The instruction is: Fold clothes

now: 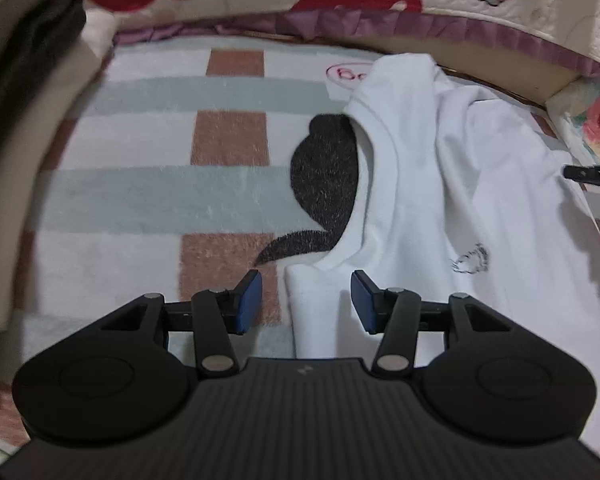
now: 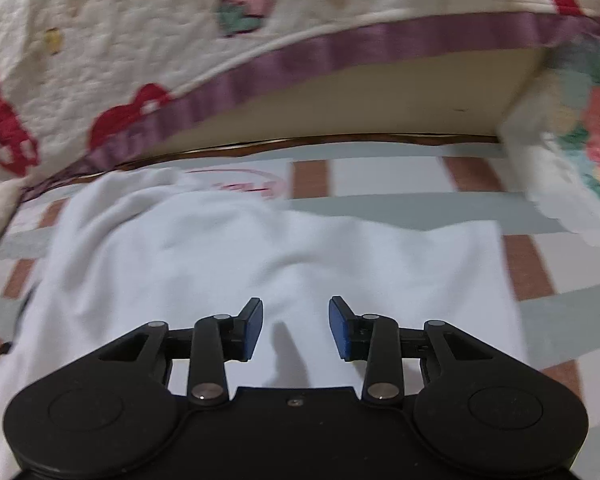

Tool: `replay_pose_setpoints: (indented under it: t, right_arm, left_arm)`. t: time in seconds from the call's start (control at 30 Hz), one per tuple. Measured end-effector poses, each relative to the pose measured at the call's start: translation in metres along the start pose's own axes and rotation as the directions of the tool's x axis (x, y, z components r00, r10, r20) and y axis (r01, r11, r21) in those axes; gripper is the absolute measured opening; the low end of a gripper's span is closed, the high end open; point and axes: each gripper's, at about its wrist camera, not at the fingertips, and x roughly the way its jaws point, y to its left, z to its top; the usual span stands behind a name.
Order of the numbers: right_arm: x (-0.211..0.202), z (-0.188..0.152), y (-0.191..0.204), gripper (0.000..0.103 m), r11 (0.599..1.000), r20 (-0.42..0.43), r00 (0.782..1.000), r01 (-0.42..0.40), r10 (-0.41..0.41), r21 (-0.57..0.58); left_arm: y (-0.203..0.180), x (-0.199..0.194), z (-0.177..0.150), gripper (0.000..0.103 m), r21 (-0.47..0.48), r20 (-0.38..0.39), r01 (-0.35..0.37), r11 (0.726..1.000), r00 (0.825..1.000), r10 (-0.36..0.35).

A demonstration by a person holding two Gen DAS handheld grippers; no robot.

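checked blanket (image 1: 140,184) | white shirt (image 1: 480,200) | pink writing unreadable

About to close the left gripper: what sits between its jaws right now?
In the left wrist view, the left gripper is open, and a corner of the white shirt by the neckline lies between its jaws.

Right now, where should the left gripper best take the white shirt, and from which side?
Probably the shoulder corner of the white shirt beside the neckline. It lies flat just ahead of the open left gripper, so come low from the near edge.
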Motion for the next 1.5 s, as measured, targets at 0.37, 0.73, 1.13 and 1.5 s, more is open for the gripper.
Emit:
replay_pose_setpoints:
  t: [0.37,0.73,1.13,1.5]
  right_arm:
    - [0.0,-0.006,-0.059,0.043,0.992,0.024,0.994,0.109,-0.111,0.065]
    - [0.003,-0.02,-0.061,0.046,0.988,0.017,0.993,0.112,-0.114,0.11]
    - [-0.002,-0.03,-0.07,0.048,0.978,-0.053,0.986,0.165,-0.16,0.13]
    - [-0.003,-0.01,-0.146,0.052,0.952,0.024,0.994,0.094,-0.106,0.292]
  left_arm:
    - [0.015,0.022,-0.023,0.054,-0.138,-0.006,0.123,0.983,0.992,-0.125]
    - [-0.001,0.009,-0.014,0.006,-0.063,0.146,-0.014,0.998,0.989,0.023]
    - [0.022,-0.033,-0.034,0.007,-0.101,0.183,-0.305,0.947,0.93,0.319]
    - [0.032,-0.04,0.031,0.047,-0.066,0.299,-0.02,0.998,0.953,0.039]
